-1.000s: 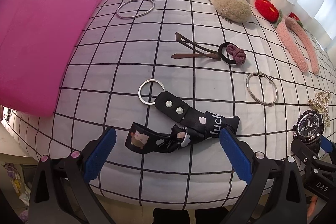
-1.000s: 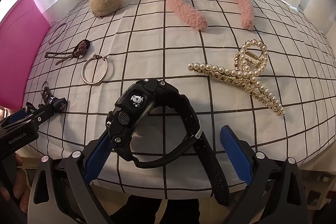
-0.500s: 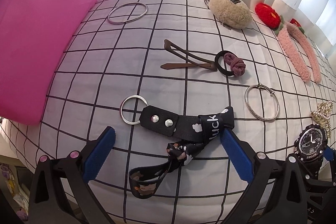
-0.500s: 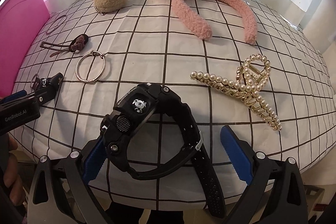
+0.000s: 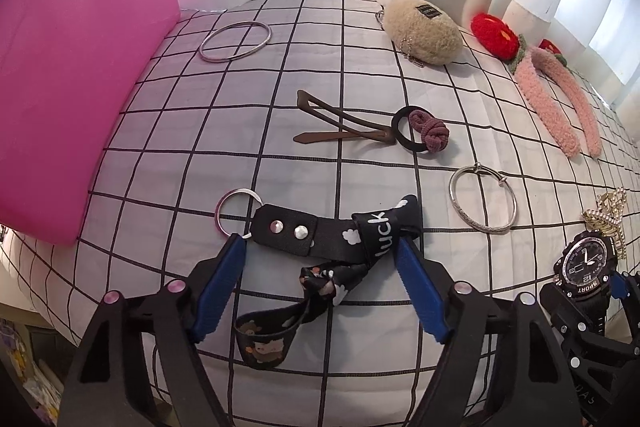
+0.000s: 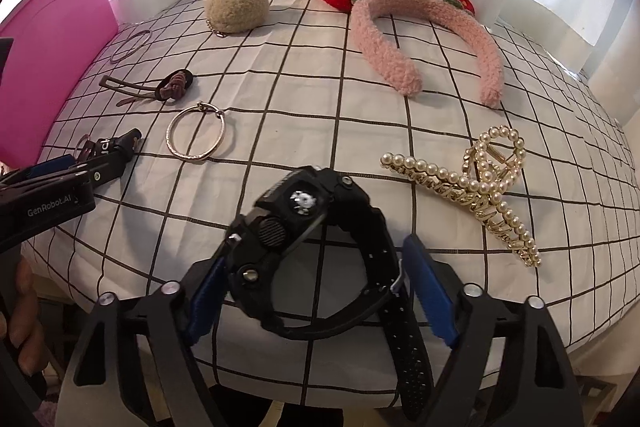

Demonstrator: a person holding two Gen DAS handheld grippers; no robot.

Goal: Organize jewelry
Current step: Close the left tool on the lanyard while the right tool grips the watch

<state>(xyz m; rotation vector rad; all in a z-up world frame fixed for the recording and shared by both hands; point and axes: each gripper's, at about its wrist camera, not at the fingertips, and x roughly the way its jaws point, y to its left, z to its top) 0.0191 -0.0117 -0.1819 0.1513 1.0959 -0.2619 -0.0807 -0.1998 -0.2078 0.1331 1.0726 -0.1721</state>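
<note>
Checked cloth [image 5: 280, 115] covers the table, accessories spread over it. Far left: pink box [image 5: 72, 75] on the cloth edge; plain metal bangle [image 5: 235, 41] just beside it. Left gripper [image 5: 320, 247] is closing, its blue pads straddling the black printed keychain strap [image 5: 352, 239]; the key ring [image 5: 236, 211] lies at the left pad's tip, the folded "luck" end against the right pad. Whether the pads already press the strap I cannot tell; it lies flat on the cloth, not lifted. Beyond it, mid-cloth: brown hair clip [image 5: 340, 127] touching a black hair tie with maroon knot [image 5: 420, 129]. Silver clasp bangle [image 6: 196, 139] to the right of the strap. Fuzzy beige pouch [image 6: 237, 7] near the curtain at the back. Right gripper [image 6: 312, 267] is also closing, with the black sport watch [image 6: 288, 227] between the pads, case tilted up and toward the left pad, band by the right one; firm contact not confirmed. Pink fuzzy headband [image 6: 424, 27] with red flowers lies at back right. Pearl claw clip [image 6: 472, 183] sits just right of the watch, apart from it.
</note>
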